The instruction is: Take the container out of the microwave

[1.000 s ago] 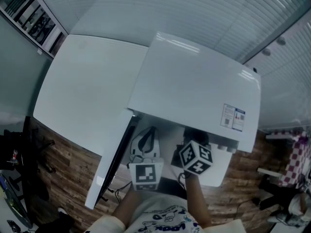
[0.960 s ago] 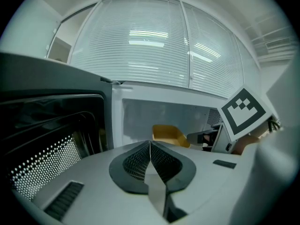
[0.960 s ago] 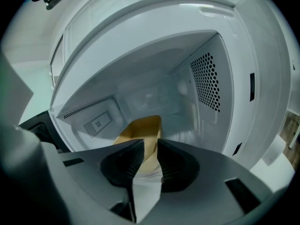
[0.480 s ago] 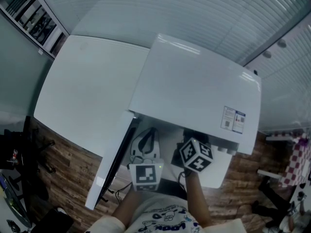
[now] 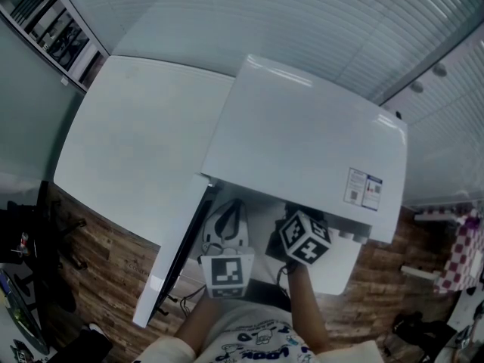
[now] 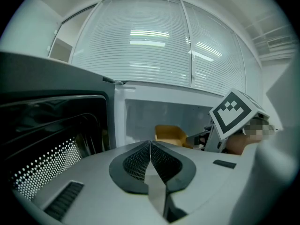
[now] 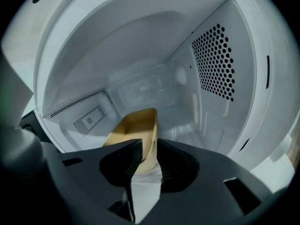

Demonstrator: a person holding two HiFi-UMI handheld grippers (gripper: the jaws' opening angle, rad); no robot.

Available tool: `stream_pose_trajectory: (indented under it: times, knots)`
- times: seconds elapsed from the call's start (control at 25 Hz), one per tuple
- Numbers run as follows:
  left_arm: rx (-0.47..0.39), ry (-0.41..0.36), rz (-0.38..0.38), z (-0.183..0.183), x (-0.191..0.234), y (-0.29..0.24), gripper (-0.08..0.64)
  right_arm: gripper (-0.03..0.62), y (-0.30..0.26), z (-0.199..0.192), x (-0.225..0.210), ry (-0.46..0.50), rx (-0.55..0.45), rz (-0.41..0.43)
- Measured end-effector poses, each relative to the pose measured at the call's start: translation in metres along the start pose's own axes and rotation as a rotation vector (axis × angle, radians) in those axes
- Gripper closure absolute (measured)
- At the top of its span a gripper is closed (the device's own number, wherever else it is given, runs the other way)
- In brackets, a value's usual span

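Seen from above, a white microwave (image 5: 302, 142) has its door (image 5: 170, 257) swung open to the left, next to a white counter (image 5: 128, 142). A person stands in front of it with a gripper in each hand, both pointed at the open cavity.

The right gripper (image 7: 150, 146) reaches into the cavity. Its jaws are drawn to a narrow gap and clamp one upright wall of a tan-yellow container (image 7: 133, 128), one jaw on each face of that wall. The rest of the container lies ahead of the jaws and to their left, low in the cavity. Beyond the jaws is the white back wall. A panel of round holes (image 7: 213, 62) is on the side wall, up and to the right of the jaws.

The left gripper (image 6: 150, 144) is outside the opening. Its jaws are pressed fully together with nothing between them. Ahead of these jaws and slightly to their right, the container shows as a yellow shape inside the cavity. The right gripper's marker cube (image 6: 234, 114) is farther to the right. To the left of the jaws is the inner face of the open door, a dark window with a dotted mesh. Pale window blinds (image 6: 140, 41) fill the view above the microwave.

From overhead, the left gripper's marker cube (image 5: 227, 273) sits just in front of the opening. The microwave's top hides the container and the right jaws.
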State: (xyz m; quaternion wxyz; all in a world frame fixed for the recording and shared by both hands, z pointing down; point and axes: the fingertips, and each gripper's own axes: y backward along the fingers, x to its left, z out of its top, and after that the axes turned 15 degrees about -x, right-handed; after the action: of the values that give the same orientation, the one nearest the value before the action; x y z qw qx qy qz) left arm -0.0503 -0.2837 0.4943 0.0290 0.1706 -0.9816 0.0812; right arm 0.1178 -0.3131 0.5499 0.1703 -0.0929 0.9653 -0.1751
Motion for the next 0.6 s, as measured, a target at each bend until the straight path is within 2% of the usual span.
stream_pose_trajectory:
  times: [0.2,0.48,0.6]
  knots:
    - [0.002,-0.001,-0.003,-0.0011,-0.0018,-0.0002,0.515,0.489,-0.0005,-0.0034,-0.001,-0.006,0.02,0.0]
    - [-0.003,-0.011,-0.003,0.0019,-0.0027,0.0,0.515,0.526,0.0057,-0.0049,-0.0032,-0.017,0.025,-0.011]
    - [-0.003,-0.035,-0.006,0.0047,-0.0022,0.0007,0.515,0.537,0.0083,-0.0051,-0.0041,-0.022,0.026,-0.021]
